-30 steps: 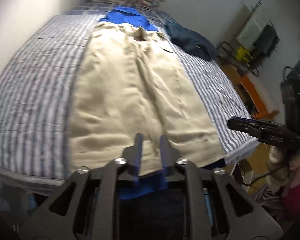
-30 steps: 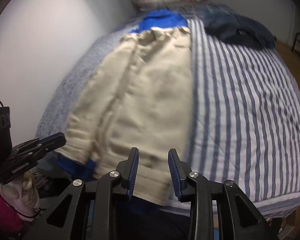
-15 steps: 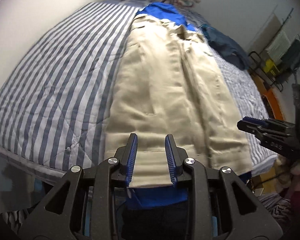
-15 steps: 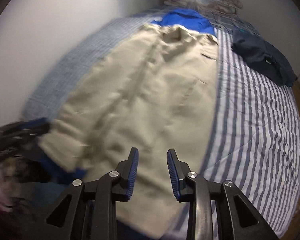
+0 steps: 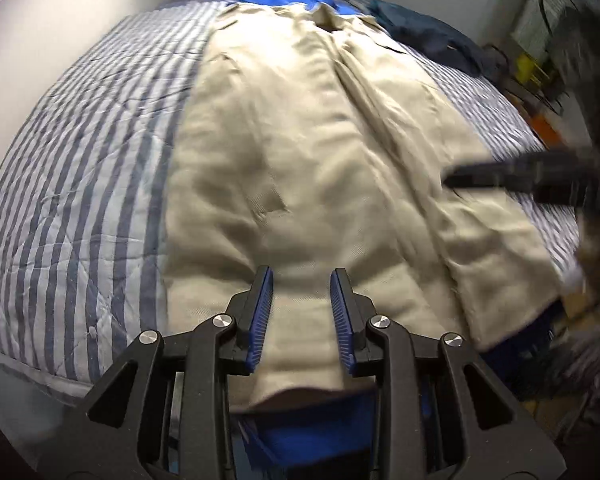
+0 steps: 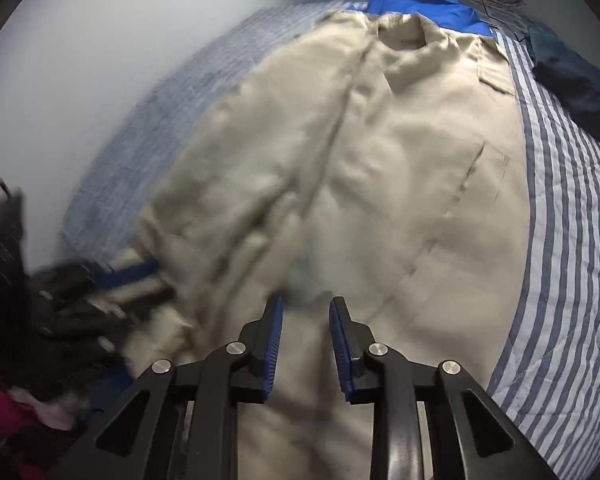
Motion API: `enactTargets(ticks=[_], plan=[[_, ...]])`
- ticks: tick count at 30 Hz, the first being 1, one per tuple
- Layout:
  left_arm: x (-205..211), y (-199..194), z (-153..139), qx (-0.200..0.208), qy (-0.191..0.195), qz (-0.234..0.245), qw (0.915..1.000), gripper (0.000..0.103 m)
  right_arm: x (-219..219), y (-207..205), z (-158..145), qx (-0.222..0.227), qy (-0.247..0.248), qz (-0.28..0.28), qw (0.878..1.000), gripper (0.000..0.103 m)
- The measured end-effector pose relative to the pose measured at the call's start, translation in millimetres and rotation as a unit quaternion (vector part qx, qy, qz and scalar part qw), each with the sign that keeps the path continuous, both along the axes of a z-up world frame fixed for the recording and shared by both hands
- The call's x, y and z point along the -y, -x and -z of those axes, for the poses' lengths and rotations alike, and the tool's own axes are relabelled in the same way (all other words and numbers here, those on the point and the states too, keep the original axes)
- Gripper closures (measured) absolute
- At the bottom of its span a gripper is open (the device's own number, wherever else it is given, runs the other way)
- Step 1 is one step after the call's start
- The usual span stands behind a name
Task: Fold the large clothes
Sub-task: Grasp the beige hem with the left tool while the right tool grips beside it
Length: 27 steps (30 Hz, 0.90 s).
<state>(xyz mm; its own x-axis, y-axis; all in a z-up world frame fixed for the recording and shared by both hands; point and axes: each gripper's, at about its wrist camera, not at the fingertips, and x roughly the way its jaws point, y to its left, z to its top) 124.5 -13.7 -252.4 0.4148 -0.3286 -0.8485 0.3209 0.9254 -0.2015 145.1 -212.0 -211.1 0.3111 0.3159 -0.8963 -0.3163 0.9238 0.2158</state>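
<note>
Beige trousers (image 5: 312,152) lie flat along the striped bed, waistband far, leg hems near the bed's front edge; they also show in the right wrist view (image 6: 400,184). A blue garment (image 5: 312,436) lies under them, showing at both ends. My left gripper (image 5: 302,276) is open and empty, just above the left leg's hem. My right gripper (image 6: 304,304) is open and empty, above the right leg near its hem. The right gripper shows blurred in the left wrist view (image 5: 520,176); the left gripper shows blurred in the right wrist view (image 6: 132,272).
The blue-and-white striped bedspread (image 5: 84,168) covers the bed. A dark blue garment (image 5: 432,40) lies at the far right of the bed (image 6: 576,84). A wall runs along the left side. Furniture and clutter stand beyond the bed's right edge (image 5: 540,68).
Both grippers have moved closer to the leg hems and lower over the trousers. The left gripper shifted onto the left leg, the right one onto the right leg. Both stay open.
</note>
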Motion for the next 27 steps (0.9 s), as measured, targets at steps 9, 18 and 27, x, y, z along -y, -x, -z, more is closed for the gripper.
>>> enactTargets(ticks=[9, 18, 27], plan=[[-71.2, -21.4, -37.8, -0.003, 0.096, -0.049, 0.9942, 0.046, 40.8, -46.2, -55.5, 0.072, -0.029, 0.075, 0.994, 0.075], [-112.7, -50.6, 25.0, -0.137, 0.210, -0.084, 0.9643, 0.046, 121.6, 23.3, 2.8, -0.010, -0.047, 0.161, 0.986, 0.052], [-79.0, -24.6, 19.2, -0.153, 0.204, -0.033, 0.9662, 0.052, 125.1, 73.1, 40.6, -0.056, -0.195, 0.128, 0.971, 0.057]])
